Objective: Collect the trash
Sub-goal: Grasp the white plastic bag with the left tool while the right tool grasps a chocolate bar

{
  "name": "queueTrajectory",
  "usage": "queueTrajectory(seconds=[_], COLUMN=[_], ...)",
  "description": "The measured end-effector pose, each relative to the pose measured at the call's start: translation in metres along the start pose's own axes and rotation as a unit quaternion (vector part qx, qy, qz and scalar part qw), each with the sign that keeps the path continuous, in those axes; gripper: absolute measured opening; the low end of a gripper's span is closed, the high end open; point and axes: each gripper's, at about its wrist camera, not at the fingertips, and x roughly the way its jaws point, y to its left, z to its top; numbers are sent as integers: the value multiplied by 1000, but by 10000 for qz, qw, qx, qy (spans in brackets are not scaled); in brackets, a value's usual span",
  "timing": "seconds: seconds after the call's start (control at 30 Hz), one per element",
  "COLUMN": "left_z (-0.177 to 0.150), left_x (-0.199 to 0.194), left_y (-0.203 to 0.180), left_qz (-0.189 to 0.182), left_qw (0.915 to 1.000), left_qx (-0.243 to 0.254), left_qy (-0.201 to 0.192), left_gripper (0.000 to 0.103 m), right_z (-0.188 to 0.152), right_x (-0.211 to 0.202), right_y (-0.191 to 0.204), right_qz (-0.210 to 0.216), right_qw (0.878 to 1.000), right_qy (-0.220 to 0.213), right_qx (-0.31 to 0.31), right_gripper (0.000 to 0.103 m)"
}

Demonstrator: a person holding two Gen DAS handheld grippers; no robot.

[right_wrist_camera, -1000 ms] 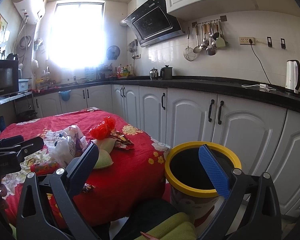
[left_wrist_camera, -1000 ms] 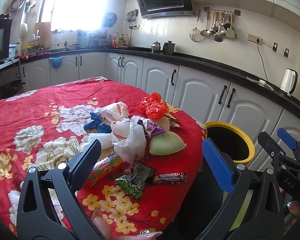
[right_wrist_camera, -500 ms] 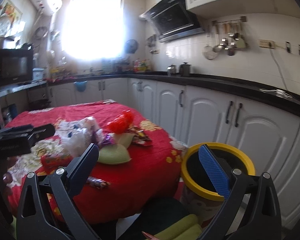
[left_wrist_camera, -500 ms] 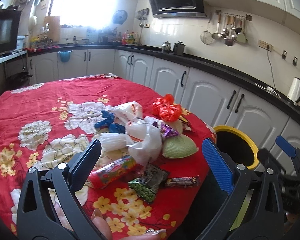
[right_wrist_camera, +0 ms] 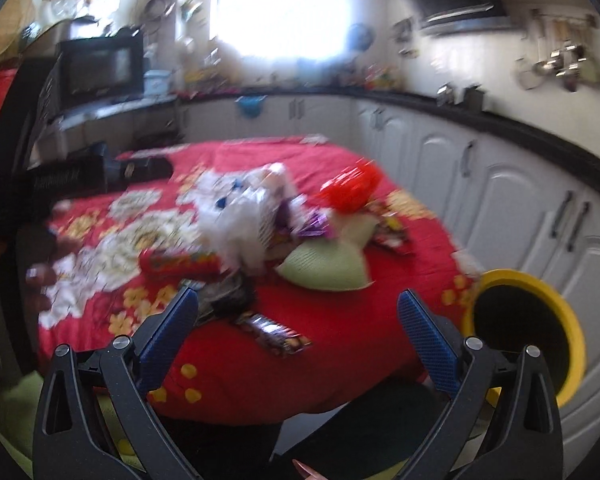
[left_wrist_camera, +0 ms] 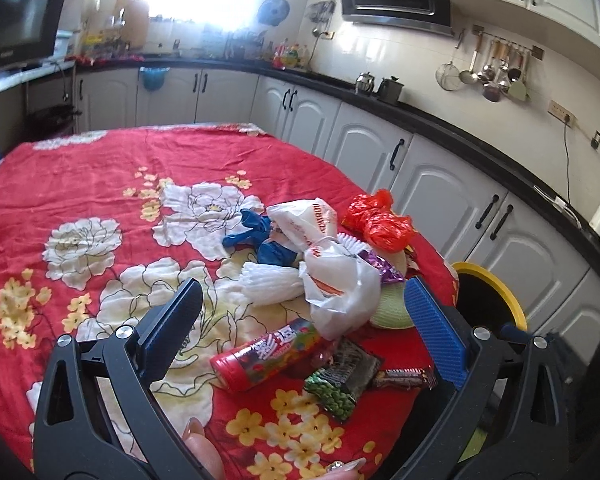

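Observation:
A pile of trash lies on the red flowered tablecloth (left_wrist_camera: 100, 168): white plastic bags (left_wrist_camera: 340, 280), a red bag (left_wrist_camera: 378, 226), blue gloves (left_wrist_camera: 256, 236), a red snack tube (left_wrist_camera: 266, 354), a green pea packet (left_wrist_camera: 340, 380), a candy bar (left_wrist_camera: 404, 378) and a green paper bowl (right_wrist_camera: 324, 268). My left gripper (left_wrist_camera: 306, 336) hangs open just above the tube and packets, holding nothing. The right gripper (right_wrist_camera: 300, 328) is open over the table's near edge, close to the candy bar (right_wrist_camera: 278, 334). A yellow-rimmed bin (right_wrist_camera: 540, 320) stands on the floor at the right.
White cabinets (left_wrist_camera: 440, 184) under a black counter run behind the table and bin. A microwave (right_wrist_camera: 100, 66) sits at the far left. The right wrist view is motion-blurred. The person's fingers (left_wrist_camera: 204, 452) show at the bottom edge of the left view.
Both grippers have swung left and moved in over the table. The trash pile looms larger in both views and the bin has slid toward the right edge. Both stay open.

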Motion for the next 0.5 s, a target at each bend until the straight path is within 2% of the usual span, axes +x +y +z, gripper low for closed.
queueTrajectory(seconds=[0.1, 0.17, 0.37, 0.5], left_z=[6, 10, 21, 19], left_x=[12, 21, 55, 78], left_y=[3, 2, -15, -23], left_qz=[-61, -100, -304, -253], left_qw=[9997, 9992, 9961, 9934], left_qx=[-93, -108, 2, 15], left_qy=[228, 369, 834, 1117], left_gripper=[93, 93, 93, 93], right_z=[-2, -5, -10, -11], right_x=[18, 29, 59, 71], right_y=[4, 7, 6, 0], right_qz=[183, 270, 544, 667], right_qw=[9988, 9975, 9926, 9910], right_qy=[302, 416, 767, 900], right_qx=[-353, -512, -765, -737], right_gripper=[83, 73, 62, 53])
